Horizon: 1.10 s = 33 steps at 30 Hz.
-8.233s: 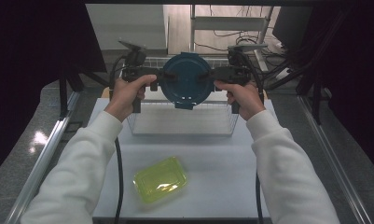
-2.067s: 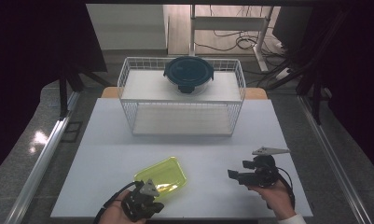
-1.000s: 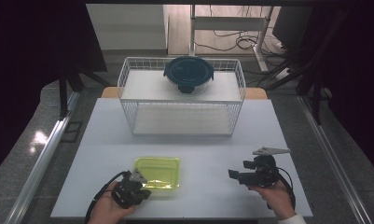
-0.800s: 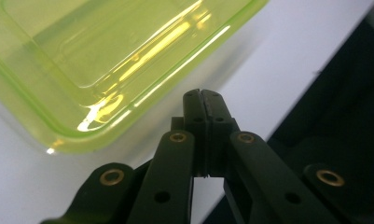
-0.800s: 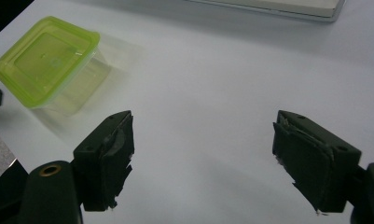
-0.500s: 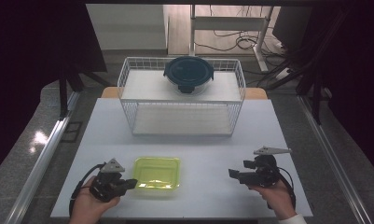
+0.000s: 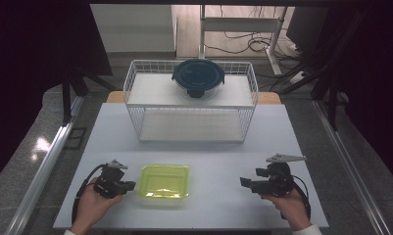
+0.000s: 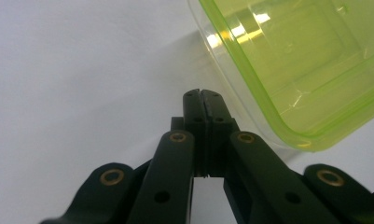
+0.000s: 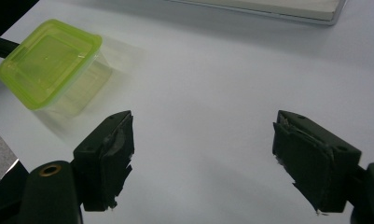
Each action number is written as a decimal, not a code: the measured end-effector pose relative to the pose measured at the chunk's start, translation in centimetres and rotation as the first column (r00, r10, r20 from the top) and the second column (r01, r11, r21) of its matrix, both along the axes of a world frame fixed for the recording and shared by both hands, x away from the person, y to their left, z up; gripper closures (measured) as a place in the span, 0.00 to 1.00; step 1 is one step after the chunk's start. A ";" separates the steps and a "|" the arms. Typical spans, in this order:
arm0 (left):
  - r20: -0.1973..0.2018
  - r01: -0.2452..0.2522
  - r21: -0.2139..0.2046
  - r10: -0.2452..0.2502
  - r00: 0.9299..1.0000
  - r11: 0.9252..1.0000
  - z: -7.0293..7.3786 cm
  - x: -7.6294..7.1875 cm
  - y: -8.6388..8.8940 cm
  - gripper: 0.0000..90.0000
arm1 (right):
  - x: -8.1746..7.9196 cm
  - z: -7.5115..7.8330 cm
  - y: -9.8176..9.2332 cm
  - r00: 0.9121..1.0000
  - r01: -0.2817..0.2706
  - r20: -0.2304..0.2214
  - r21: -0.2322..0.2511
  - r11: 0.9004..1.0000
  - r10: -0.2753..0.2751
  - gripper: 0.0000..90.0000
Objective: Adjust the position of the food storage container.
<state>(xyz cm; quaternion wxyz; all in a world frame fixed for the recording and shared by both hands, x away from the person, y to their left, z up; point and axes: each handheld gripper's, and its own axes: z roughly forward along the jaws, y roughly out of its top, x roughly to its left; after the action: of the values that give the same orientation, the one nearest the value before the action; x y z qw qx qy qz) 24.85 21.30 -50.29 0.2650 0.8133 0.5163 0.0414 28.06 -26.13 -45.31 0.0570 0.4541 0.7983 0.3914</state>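
Note:
A clear box with a yellow-green lid [image 7: 164,181] lies flat on the white table near the front. My left gripper [image 7: 131,186] sits just left of it, shut with nothing between its jaws. In the left gripper view the closed tips [image 8: 201,94] stand a short gap from the yellow-green lidded box [image 8: 296,65]. My right gripper [image 7: 243,182] rests at the front right, open and empty. From its own camera, the right gripper [image 9: 203,154] faces the lidded box [image 9: 49,58] across bare table. A dark blue round lidded container [image 7: 198,77] rests at the back of the white wire basket [image 7: 191,125].
The wire basket spans the far middle of the white table [image 7: 282,147]. Dark floor and metal rails run along both sides of the table. Cables and a stand's legs lie on the floor beyond the basket.
Both grippers earlier held the blue container over the basket; it now rests there. The left gripper set the tilted green-lidded box down flat, let go and drew back to its left.

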 end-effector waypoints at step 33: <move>-0.014 0.144 0.001 -0.144 0.990 0.990 -0.1 2.0 -5.9 1.00 | 0.0 -0.1 0.0 1.000 -0.007 0.016 0.007 1.000 0.007 0.23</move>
<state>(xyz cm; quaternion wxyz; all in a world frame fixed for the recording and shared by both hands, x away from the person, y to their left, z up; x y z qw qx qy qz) 26.85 15.39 -50.37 0.2631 0.8488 0.4582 0.0170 28.03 -26.13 -45.39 0.0604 0.4483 0.7981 0.3980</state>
